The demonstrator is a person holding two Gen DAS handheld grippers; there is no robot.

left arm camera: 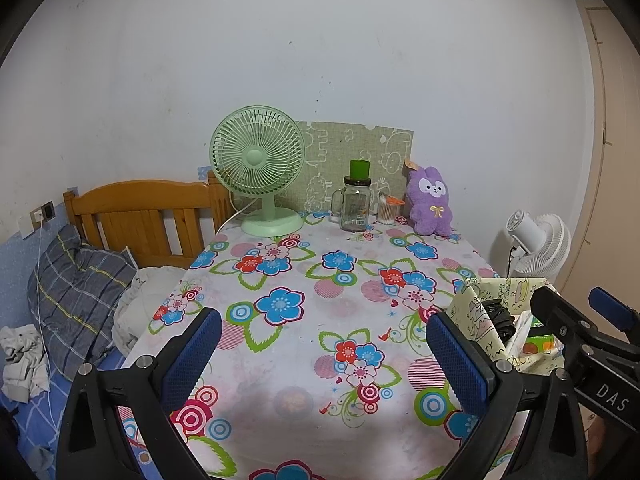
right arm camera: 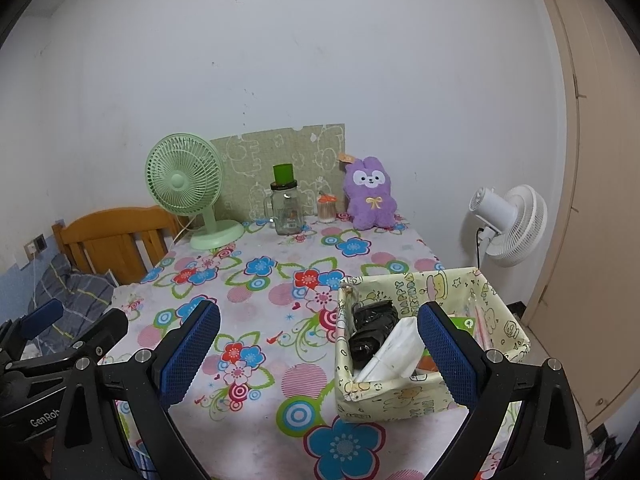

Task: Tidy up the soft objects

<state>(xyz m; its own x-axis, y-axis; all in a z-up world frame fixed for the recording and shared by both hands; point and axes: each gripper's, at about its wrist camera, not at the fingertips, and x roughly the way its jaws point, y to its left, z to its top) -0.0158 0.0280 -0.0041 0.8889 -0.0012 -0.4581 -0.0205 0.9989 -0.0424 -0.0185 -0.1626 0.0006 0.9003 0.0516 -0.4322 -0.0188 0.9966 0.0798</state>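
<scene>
a table (right arm camera: 256,300) under a flowered plastic cloth stands against a white wall, a wooden bed (left arm camera: 140,216) along its left edge. the purple plush rabbit (right arm camera: 370,196) sits upright at the far edge beside a green desk fan (left arm camera: 258,168). a cream printed fabric box (right arm camera: 420,396) at the near right corner holds what may be tissues. left gripper (left arm camera: 324,356) and right gripper (right arm camera: 318,352) hover, jaws wide apart, holding nothing.

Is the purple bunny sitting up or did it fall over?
Sitting up. The purple bunny is upright at the back of the table, ears up, face showing, against the wall.
</scene>
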